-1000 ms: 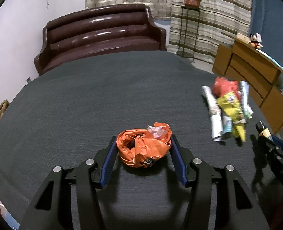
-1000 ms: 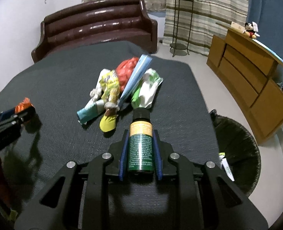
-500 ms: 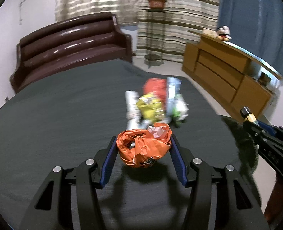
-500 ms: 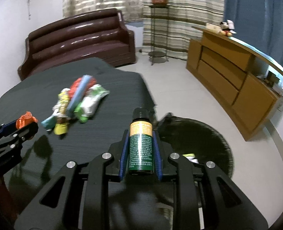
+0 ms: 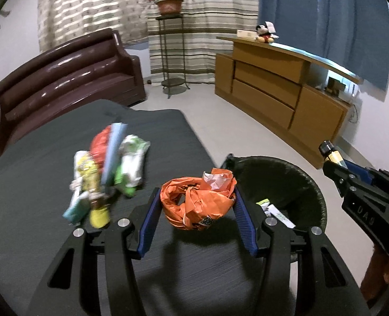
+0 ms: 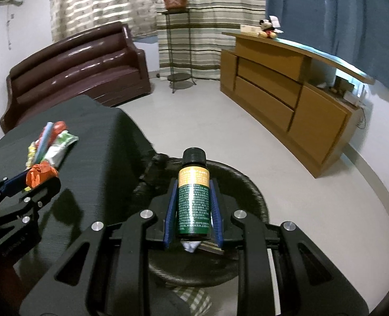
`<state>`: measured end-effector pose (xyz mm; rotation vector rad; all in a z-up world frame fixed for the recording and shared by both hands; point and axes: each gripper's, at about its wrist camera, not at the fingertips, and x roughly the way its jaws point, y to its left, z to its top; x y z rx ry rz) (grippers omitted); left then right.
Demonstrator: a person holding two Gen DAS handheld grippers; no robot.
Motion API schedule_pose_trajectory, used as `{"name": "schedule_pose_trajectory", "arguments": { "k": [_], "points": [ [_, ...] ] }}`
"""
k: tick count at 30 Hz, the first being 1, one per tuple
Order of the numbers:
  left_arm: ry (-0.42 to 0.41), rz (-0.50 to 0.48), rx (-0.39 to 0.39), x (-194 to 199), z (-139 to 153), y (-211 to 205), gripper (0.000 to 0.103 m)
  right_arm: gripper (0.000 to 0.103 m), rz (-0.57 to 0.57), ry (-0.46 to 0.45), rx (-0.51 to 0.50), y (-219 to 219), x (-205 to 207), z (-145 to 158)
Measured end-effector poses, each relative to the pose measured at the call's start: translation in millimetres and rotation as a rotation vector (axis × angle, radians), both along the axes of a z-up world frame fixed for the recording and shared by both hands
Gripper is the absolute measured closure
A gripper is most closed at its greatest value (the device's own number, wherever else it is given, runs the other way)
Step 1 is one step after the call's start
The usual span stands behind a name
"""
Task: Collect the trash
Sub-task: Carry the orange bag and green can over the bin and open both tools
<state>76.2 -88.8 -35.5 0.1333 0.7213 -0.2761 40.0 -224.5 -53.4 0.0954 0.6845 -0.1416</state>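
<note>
My left gripper [image 5: 197,205] is shut on a crumpled orange wrapper [image 5: 197,202] and holds it above the dark table's right edge, beside the black trash bin [image 5: 297,181]. My right gripper [image 6: 193,204] is shut on a small green bottle [image 6: 193,200] with a black cap and holds it over the bin [image 6: 249,187]. The bottle's cap also shows at the right of the left wrist view [image 5: 326,148]. A pile of colourful wrappers [image 5: 107,168] lies on the table [image 5: 36,184]. The pile also shows in the right wrist view [image 6: 50,144].
The bin holds a few scraps [image 5: 273,209]. A brown sofa [image 5: 62,79] stands behind the table. A wooden sideboard [image 5: 286,97] runs along the right wall. A plant stand [image 5: 172,52] stands by the striped curtains. Bare floor [image 6: 247,137] lies between bin and sideboard.
Both grippers swung right with their loads. The right gripper went from over the table to over the bin. The left gripper reached the table's right edge next to the bin.
</note>
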Motion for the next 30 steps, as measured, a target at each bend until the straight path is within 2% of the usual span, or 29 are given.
{"name": "schedule_pose_trajectory", "arguments": {
  "k": [14,23,30],
  "points": [
    [0.01,-0.061,0.032,10,-9,-52,0.05,0.08,-0.046,0.013,0.029,-36,9,-19],
    [0.033,-0.076,0.048,16,-12,-61,0.049,0.08,-0.059,0.02,0.039,-38,16,-23],
    [0.045,-0.078,0.052,21,-13,-64,0.044,0.069,-0.063,0.018,0.05,-39,18,-22]
  ]
}}
